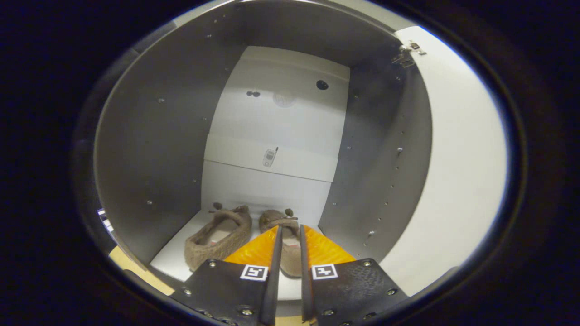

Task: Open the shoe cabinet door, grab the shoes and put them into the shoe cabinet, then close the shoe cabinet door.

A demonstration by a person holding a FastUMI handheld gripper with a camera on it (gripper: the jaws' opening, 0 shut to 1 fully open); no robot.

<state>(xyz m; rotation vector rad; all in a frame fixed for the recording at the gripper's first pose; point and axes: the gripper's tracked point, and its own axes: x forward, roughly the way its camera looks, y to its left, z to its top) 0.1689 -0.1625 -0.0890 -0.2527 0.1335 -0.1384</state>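
Two brown fuzzy slippers lie side by side on the white floor of the open shoe cabinet. The left slipper rests free, just ahead of my left finger. The right slipper runs into the narrow gap between my fingers, its toe poking out beyond the tips. My gripper is shut on the right slipper, both fingers pressing on its rear part, low inside the cabinet near the front of the floor. The slipper's heel is partly hidden by the fingers.
The cabinet door stands swung open to the right, with a hinge at its top. Grey side walls close in on both sides. The white back panel lies beyond the slippers. A strip of wooden floor shows outside, lower left.
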